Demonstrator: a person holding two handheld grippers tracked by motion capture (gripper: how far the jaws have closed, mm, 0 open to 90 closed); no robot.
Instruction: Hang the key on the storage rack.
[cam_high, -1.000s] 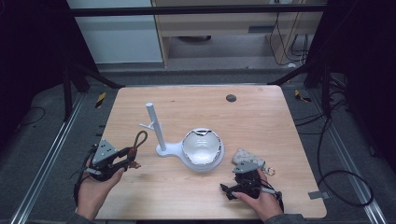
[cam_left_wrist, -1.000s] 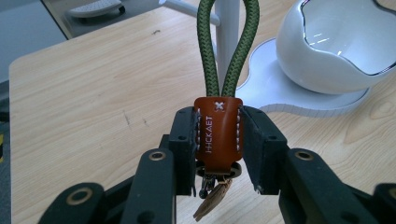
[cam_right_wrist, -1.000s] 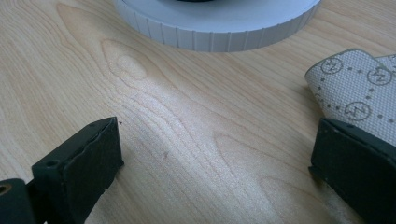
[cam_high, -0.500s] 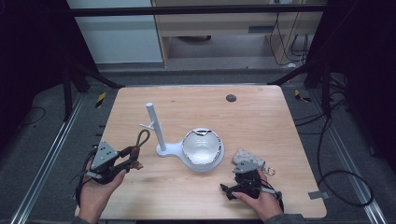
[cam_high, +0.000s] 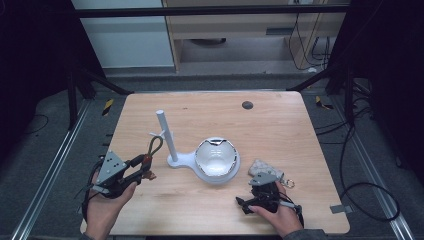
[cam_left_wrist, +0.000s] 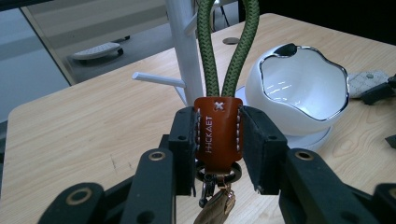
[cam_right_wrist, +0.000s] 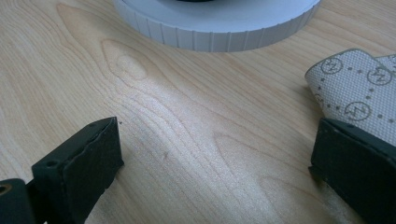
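Little has moved: the left hand-held gripper (cam_left_wrist: 217, 140) stays clamped on the green-cord, brown-leather-tabbed keychain (cam_left_wrist: 217, 128) at lower left. The right hand-held gripper (cam_right_wrist: 215, 172) rests wide open and empty. Lift the loop squarely over the white plastic stand's peg (cam_left_wrist: 156, 79).

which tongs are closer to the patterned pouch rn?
Right. The right tongs sit open on the table just in front of the patterned pouch. The left tongs, shut on the keychain strap, are beyond the white bowl.

light: dim surround, lit table (cam_high: 280, 125) | glare: bowl (cam_left_wrist: 303, 93) | foreground: soft
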